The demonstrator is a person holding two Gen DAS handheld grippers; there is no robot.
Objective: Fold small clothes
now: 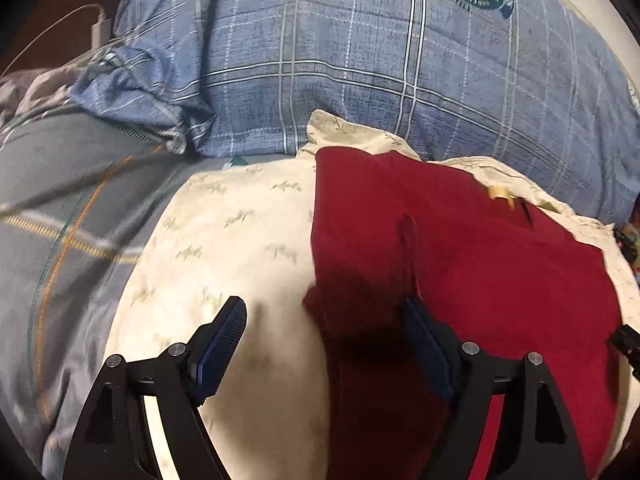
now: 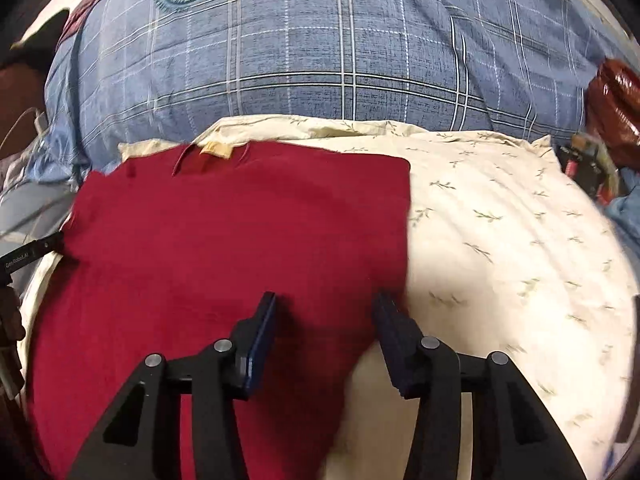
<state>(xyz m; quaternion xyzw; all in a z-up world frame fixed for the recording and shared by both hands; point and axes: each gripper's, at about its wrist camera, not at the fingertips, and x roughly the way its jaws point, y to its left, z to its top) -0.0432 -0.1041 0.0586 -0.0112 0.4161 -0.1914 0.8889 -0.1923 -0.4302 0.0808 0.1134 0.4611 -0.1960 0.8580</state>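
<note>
Spread flat on a cream leaf-print pillow, in front of blue plaid bedding: red garment, seemingly folded once into a rectangle, label at the far edge; further folds probably left. Left gripper gaping wide astride the garment's left edge, gripping nothing. Right gripper half open over its near right corner, holding nothing.

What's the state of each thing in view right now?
red garment: lying flat on the pillow, label showing at its far edge.
cream pillow: under the garment, partly covered.
left hand-held gripper: open, straddling the garment's left edge.
right hand-held gripper: open, over the garment's right edge.
plaid quilt: rumpled behind the pillow.
</note>
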